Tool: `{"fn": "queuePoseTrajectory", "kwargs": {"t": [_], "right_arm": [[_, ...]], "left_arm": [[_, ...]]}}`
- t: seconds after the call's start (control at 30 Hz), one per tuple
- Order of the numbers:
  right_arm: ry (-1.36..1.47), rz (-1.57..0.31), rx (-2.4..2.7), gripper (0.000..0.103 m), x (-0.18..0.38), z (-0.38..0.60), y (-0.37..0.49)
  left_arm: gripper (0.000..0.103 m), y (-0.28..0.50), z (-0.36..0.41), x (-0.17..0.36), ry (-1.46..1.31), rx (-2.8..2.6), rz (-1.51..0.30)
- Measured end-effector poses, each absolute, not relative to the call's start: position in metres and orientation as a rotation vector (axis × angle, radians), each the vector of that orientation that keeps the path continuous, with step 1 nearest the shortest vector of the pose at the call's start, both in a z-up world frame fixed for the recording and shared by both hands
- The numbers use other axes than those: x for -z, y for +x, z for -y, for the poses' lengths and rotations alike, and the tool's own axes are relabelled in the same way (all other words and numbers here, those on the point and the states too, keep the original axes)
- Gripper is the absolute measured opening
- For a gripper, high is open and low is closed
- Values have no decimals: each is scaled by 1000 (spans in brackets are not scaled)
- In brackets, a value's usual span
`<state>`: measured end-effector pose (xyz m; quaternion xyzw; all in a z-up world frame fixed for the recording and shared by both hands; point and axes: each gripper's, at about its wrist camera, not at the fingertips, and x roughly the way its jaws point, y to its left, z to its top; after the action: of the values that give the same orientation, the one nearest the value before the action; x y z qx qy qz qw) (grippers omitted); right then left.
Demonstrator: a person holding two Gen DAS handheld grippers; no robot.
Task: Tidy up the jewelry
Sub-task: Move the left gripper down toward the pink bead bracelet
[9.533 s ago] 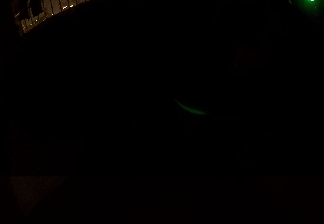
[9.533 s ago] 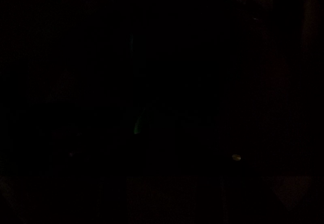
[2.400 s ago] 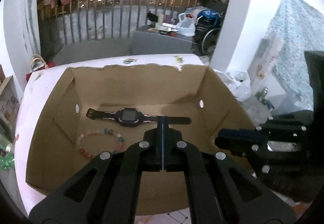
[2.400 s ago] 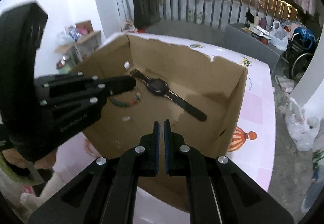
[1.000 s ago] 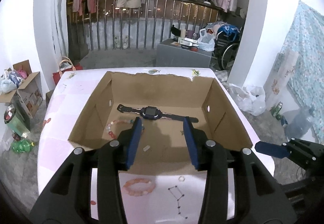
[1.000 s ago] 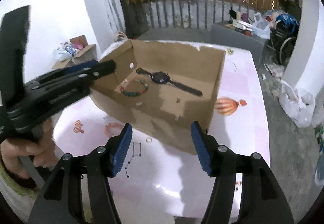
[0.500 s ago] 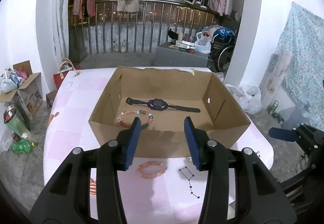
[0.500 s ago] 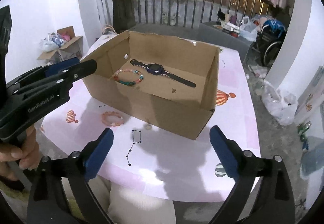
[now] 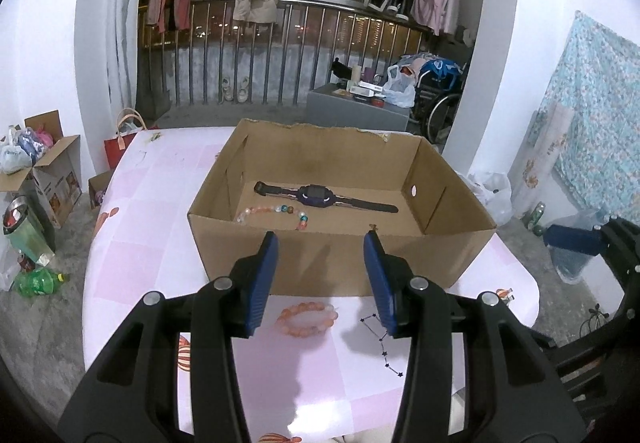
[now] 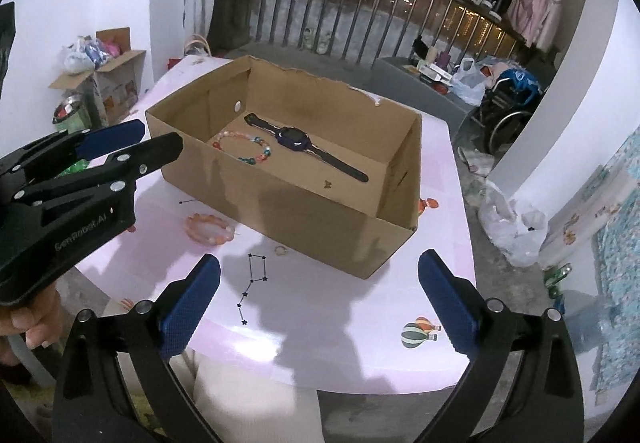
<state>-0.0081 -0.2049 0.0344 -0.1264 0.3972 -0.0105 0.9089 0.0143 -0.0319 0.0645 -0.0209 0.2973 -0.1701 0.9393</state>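
An open cardboard box (image 9: 340,233) (image 10: 280,179) stands on the pink table. Inside it lie a dark watch (image 9: 316,197) (image 10: 296,139) and a multicoloured bead bracelet (image 9: 276,210) (image 10: 244,147). A pink bead bracelet (image 9: 308,319) (image 10: 210,229) lies on the table in front of the box, with a small ring (image 10: 280,250) to its right. My left gripper (image 9: 320,255) (image 10: 158,137) hovers open above the pink bracelet, holding nothing. My right gripper (image 10: 320,263) stands wide open over the table's near edge, empty; one blue pad (image 9: 568,237) shows in the left wrist view.
A hand (image 10: 32,323) grips the left tool. The table (image 9: 132,243) ends close in front of both grippers. Cardboard boxes (image 9: 52,167), bottles and bags sit on the floor at left, plastic bags (image 10: 512,219) at right. A railing and a wheelchair (image 10: 508,111) are behind.
Both grippers have drawn back from the box, so the pink bracelet and ring now show in front of it. The right jaws have spread much wider; the left jaws are unchanged.
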Motion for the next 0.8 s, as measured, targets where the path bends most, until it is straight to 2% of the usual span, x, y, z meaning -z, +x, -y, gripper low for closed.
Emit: {"fn": "queuePoseTrajectory", "kwargs": {"t": [0.47, 0.8], "right_arm": [[-141, -797, -87, 96, -21, 209, 1], [-85, -772, -110, 97, 7, 231, 22]], "left_arm": [[42, 28, 25, -35, -51, 334, -656], [42, 19, 30, -7, -15, 430, -598]]}}
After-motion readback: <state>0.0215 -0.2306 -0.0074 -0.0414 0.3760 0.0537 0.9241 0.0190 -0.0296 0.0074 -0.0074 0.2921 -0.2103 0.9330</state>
